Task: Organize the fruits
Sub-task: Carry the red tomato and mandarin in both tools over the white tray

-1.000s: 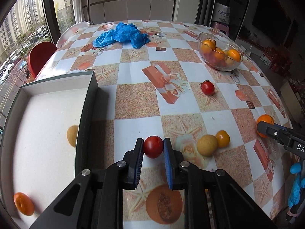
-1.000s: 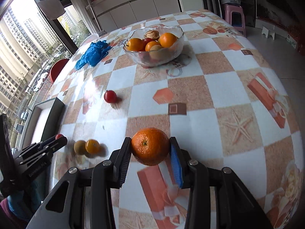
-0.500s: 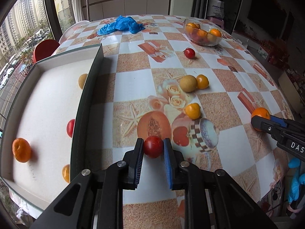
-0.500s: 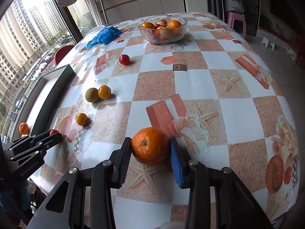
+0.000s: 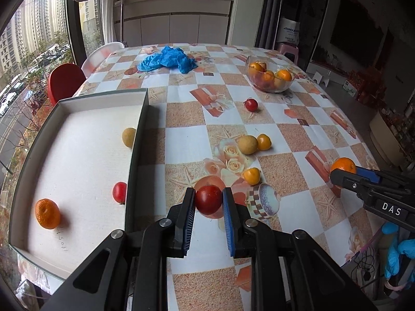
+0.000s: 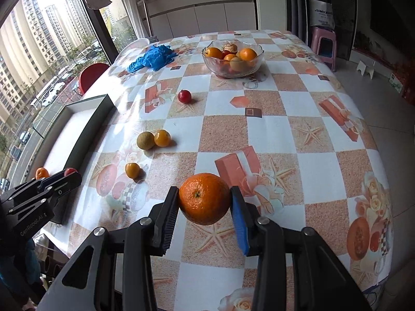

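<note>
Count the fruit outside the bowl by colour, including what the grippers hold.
Red fruit: 3
Orange fruit: 2
Tan fruit: 2
Yellow fruit: 2
Total: 9

Crumpled blue gloves (image 5: 166, 59) lie near a red chair (image 5: 64, 81).

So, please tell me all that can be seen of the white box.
The box is a wide, shallow tray: white inside, with low dark walls, cardboard by its look. It lies flat at the table's left edge, open on top. Inside lie an orange, a red fruit and a yellowish fruit, the last two near the right wall. No gripper touches it.
</note>
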### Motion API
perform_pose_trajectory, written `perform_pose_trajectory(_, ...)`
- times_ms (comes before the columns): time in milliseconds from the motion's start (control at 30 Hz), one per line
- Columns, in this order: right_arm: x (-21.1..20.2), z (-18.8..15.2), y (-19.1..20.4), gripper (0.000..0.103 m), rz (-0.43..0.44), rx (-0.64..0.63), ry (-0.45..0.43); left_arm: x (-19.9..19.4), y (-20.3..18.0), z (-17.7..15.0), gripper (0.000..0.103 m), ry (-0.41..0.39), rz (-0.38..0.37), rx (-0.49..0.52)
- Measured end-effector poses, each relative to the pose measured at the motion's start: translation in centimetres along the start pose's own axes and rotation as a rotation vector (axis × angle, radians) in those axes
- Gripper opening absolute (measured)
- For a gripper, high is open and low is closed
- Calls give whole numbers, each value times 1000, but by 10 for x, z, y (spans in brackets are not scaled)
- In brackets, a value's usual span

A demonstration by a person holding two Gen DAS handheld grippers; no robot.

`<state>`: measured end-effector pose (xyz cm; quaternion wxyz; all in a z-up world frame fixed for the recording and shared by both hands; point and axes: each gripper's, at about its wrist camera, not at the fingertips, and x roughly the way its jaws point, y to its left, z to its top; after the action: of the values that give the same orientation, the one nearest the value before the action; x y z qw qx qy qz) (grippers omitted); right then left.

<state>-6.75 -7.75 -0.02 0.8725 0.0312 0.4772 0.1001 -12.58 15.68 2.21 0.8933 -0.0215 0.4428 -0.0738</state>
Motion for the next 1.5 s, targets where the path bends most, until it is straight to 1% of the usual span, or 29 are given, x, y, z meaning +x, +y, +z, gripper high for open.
perform_pose_trajectory(167,-3,9,17,43,16,-27,-6,-11,17,8,22,-37,9,-24)
perform_pose_trajectory(400,-4,25,51,43,51,-82,-15,-18,48,11,22,-56,40,-64)
perform_pose_trajectory(700,4,44,103,42,99,-165,-10,-25,87,17,22,-92,74,-122)
perform_pose_trajectory(900,16,54,136,42,128,-210,9,-24,117,24,22,-110,106,-157)
perform_pose_trajectory(1133,41,66,176,42,170,-260,58,-10,147,28,22,-89,133,-198)
perform_pose_trajectory(1333,62,74,208,42,194,-310,92,2,156,30,22,-75,149,-190)
perform_pose_trajectory(1500,77,71,226,42,213,-337,127,10,163,29,22,-61,160,-200)
